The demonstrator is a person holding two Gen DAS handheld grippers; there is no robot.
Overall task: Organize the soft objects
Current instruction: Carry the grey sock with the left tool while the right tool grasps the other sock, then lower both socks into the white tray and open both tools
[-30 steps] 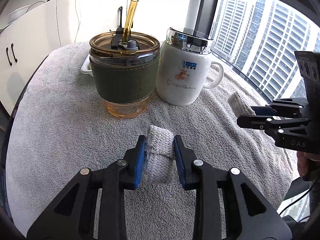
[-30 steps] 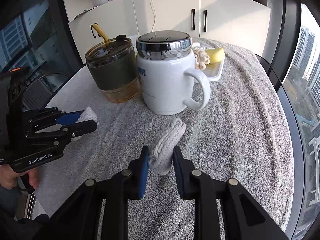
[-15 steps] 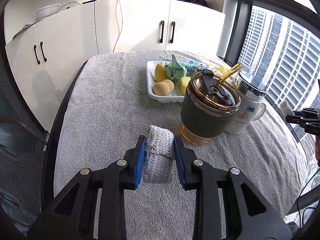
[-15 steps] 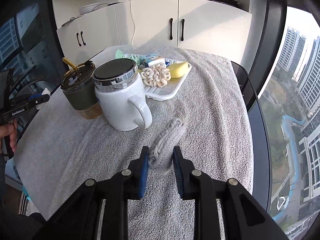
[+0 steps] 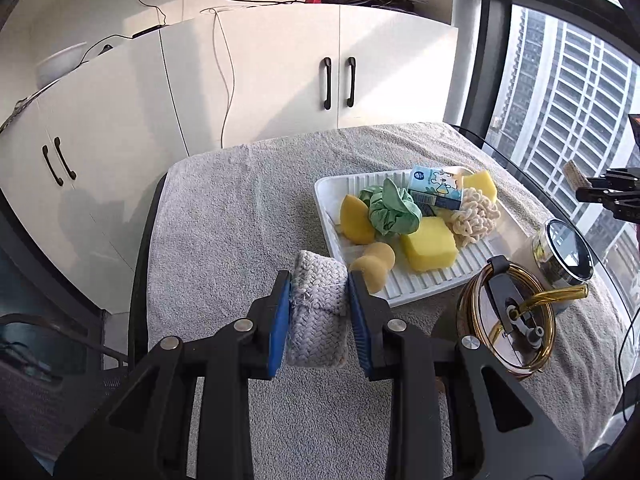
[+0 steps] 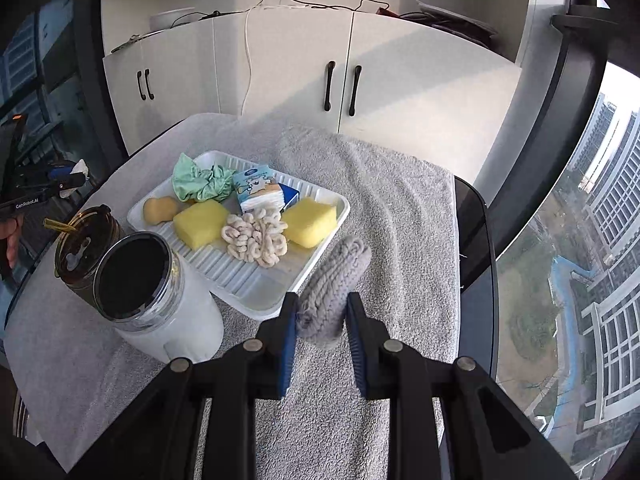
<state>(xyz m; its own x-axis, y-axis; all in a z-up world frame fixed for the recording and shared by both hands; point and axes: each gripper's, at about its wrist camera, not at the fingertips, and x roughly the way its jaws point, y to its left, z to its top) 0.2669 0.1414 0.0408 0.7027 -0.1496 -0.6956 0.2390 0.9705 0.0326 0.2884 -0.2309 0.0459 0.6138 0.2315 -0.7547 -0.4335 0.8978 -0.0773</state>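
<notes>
My left gripper [image 5: 318,300] is shut on a folded grey woven coaster [image 5: 318,316], held in the air near the white tray's [image 5: 436,280] near-left corner. In the right wrist view, my right gripper [image 6: 322,316] is shut on a second grey woven coaster [image 6: 332,280], lifted just off the tray's [image 6: 256,280] right corner. The tray holds yellow sponges [image 5: 428,244], a green cloth [image 5: 392,208], a cream braided piece [image 6: 256,236], a tissue pack [image 6: 260,192] and a tan sponge [image 5: 374,264]. At the far edge of each view the other gripper [image 5: 608,192] [image 6: 60,182] shows small.
A glass cup with a gold straw [image 5: 508,320] and a white lidded mug [image 6: 160,300] stand on the grey towel [image 5: 240,208] beside the tray. White cabinets [image 6: 340,92] lie behind the table. Tall windows flank both sides. A hand [image 6: 10,236] grips the left tool.
Both grippers rose and drew back from the cups, each keeping its coaster. The tray of soft items, hidden or small before, has come into full view. The cups now lie lower and to the side.
</notes>
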